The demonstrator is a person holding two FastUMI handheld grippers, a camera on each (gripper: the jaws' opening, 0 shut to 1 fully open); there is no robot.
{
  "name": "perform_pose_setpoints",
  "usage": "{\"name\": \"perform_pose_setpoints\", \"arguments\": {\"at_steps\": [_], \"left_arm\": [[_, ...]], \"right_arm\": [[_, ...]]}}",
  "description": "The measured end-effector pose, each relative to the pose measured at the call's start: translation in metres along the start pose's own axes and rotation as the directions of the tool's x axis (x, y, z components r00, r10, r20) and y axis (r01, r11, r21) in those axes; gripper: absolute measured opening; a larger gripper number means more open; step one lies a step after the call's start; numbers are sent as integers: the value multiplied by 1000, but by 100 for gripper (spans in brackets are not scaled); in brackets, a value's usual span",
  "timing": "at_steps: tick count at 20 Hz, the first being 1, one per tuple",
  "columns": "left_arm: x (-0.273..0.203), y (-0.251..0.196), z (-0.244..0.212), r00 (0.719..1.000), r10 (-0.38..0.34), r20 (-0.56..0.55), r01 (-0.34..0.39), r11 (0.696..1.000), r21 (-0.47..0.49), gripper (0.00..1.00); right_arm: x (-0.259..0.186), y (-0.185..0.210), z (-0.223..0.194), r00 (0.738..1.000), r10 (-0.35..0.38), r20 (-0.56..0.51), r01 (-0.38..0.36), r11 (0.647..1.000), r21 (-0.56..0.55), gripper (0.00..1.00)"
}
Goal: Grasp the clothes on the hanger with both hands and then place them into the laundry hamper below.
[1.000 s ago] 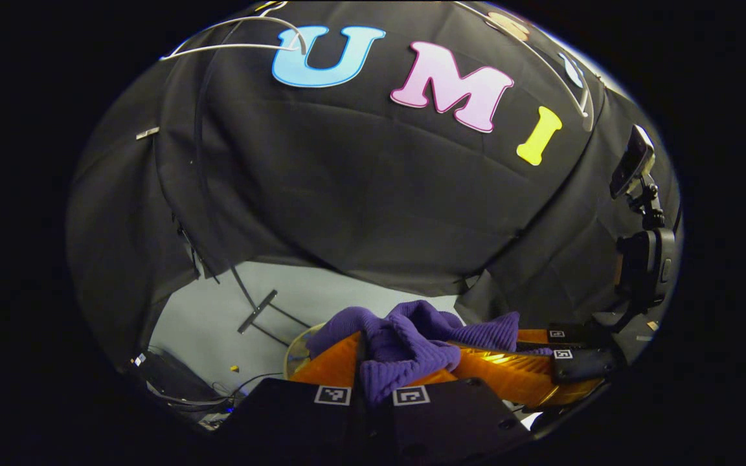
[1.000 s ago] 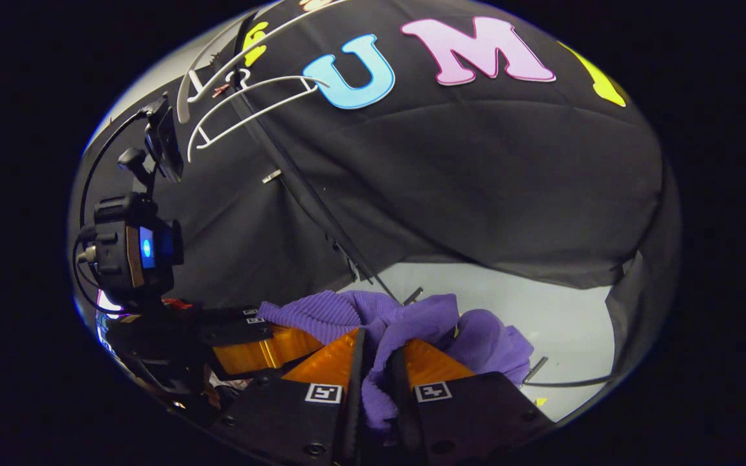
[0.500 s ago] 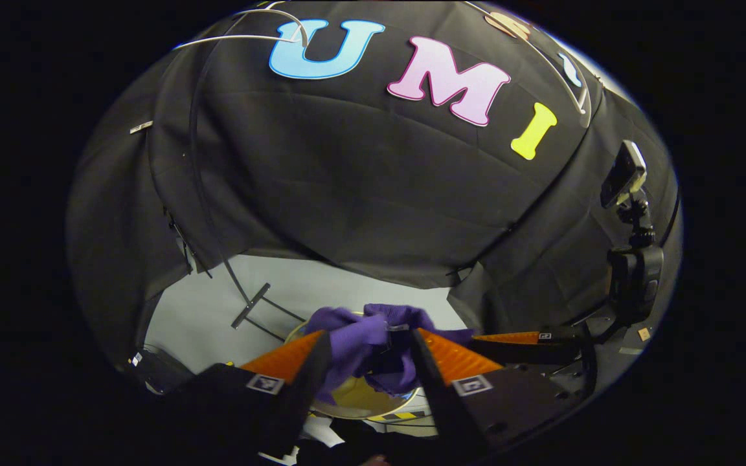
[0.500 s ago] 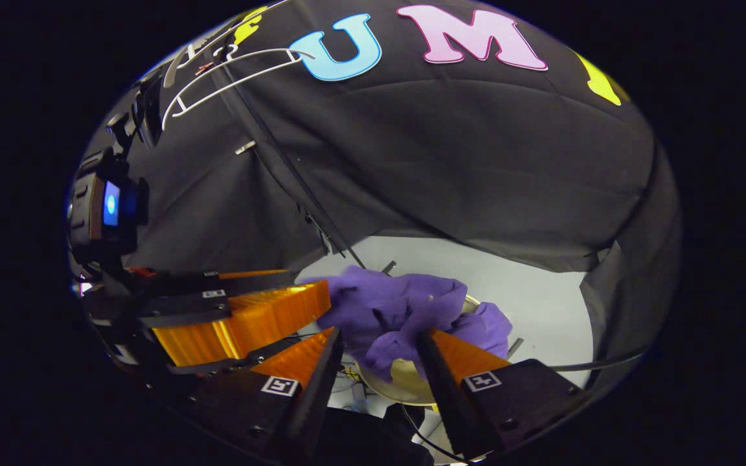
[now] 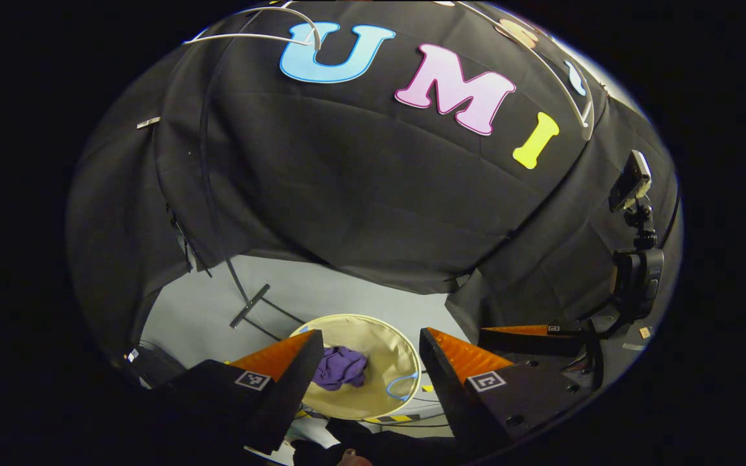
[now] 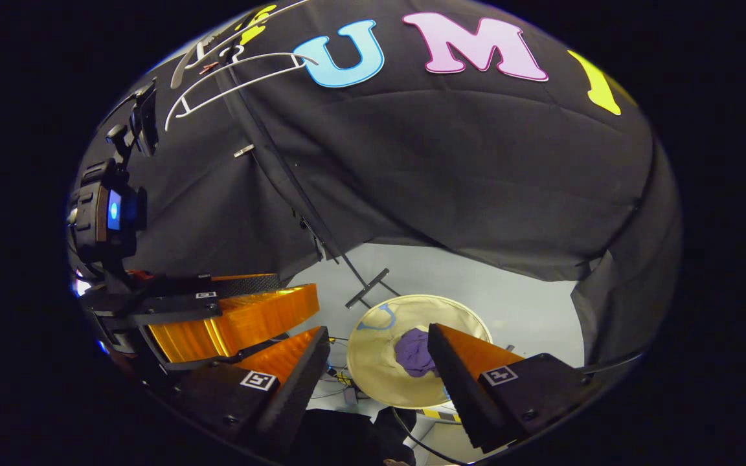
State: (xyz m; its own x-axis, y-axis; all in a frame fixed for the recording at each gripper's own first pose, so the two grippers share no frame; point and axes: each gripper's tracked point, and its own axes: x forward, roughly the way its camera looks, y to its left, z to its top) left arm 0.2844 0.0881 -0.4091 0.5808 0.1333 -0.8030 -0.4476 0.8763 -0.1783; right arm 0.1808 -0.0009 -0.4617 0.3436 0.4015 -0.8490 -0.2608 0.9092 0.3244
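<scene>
Left gripper view, left to right: a thin dark stand pole (image 5: 208, 194) is running up the booth wall, its top cut off; a white hanger (image 5: 250, 35) is showing up there as a bare curved rod, only partly in view. Left gripper (image 5: 363, 362) is hanging with fingers spread wide, nothing between them. Between the fingers, well below, the laundry hamper (image 5: 405, 346) is sitting on the pale floor: round, cream, soft fabric, with a blue loop handle; its near rim is hidden by the fingers. One purple garment (image 5: 342, 367) is lying crumpled inside it, knit texture too small to make out. Far right, the other gripper is poking in side-on, with a camera mount above it.

Right gripper view, left to right: the left gripper's body is sitting at the far left with a lit blue dot, one ribbed finger showing edge-on. White hanger (image 6: 237, 77) is hanging empty top left, wire-like with a lower bar. Right gripper (image 6: 379, 359) is also wide open and gripping nothing. Hamper (image 6: 373, 349) is below, garment (image 6: 415, 349) a small purple heap inside, right edge hidden by a finger. Count: one hamper, one garment, one hanger, two grippers.
</scene>
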Motion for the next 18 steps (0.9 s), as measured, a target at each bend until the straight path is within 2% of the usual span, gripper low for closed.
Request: {"name": "perform_pose_setpoints", "arguments": {"at_steps": [6,11,14,18], "left_arm": [[-37,-4,6,997,-43,64,38,996,78,94],[-93,-4,30,979,-100,180,73,986,153,94],[-137,-9,52,951,-143,275,87,974,209,94],[-196,-19,66,900,-223,375,112,949,295,94]], "right_arm": [[-31,17,19,994,-35,101,34,999,8,99],[-69,39,37,972,-73,222,77,997,-7,99],[-104,58,58,934,-106,340,124,992,-31,98],[-156,99,71,865,-121,487,165,985,-48,99]]}}
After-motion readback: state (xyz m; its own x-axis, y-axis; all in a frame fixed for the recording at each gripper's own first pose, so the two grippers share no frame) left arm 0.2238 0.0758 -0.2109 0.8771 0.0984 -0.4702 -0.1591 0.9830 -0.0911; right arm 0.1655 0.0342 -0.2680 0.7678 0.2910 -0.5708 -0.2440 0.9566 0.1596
